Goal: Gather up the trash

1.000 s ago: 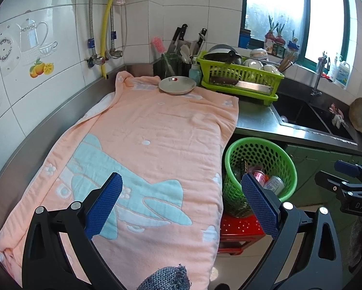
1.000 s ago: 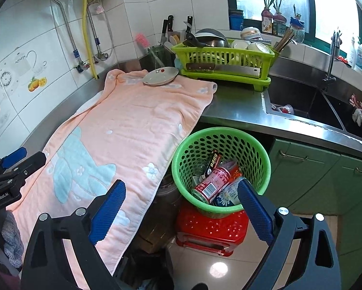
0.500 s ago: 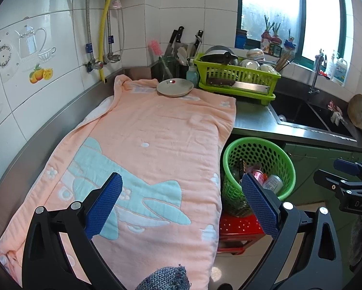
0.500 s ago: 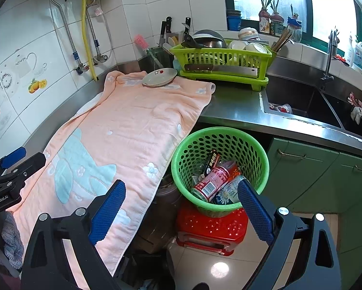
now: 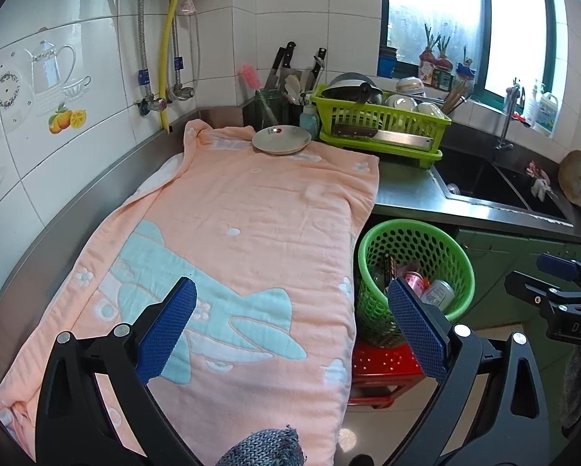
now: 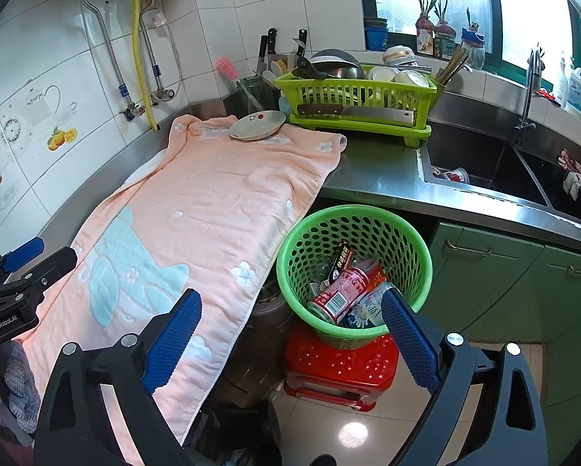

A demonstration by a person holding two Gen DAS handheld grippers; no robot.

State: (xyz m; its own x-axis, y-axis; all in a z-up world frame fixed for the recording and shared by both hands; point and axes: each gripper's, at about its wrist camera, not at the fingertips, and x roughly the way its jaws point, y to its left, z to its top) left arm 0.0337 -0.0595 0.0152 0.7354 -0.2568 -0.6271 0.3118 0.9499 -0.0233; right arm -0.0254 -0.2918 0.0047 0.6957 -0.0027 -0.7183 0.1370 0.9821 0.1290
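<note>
A round green mesh basket (image 6: pixel 368 217) (image 5: pixel 426 229) stands on a red stool (image 6: pixel 340 365) beside the counter. It holds trash: a red can (image 6: pixel 339 289), a white and blue can (image 6: pixel 364 308) and a dark wrapper (image 6: pixel 340 258). My left gripper (image 5: pixel 290 326) is open and empty above the peach towel (image 5: pixel 232 233). My right gripper (image 6: pixel 290 330) is open and empty, held above and in front of the basket. Each gripper shows at the edge of the other's view.
A plate (image 5: pixel 281 139) sits at the towel's far end. A green dish rack (image 5: pixel 379 124) with a cleaver, a knife block and a sink (image 6: pixel 484 163) line the back. Green cabinets (image 6: pixel 503 272) stand at right.
Both grippers have drawn back a little from the counter and basket. Nothing was picked up or dropped.
</note>
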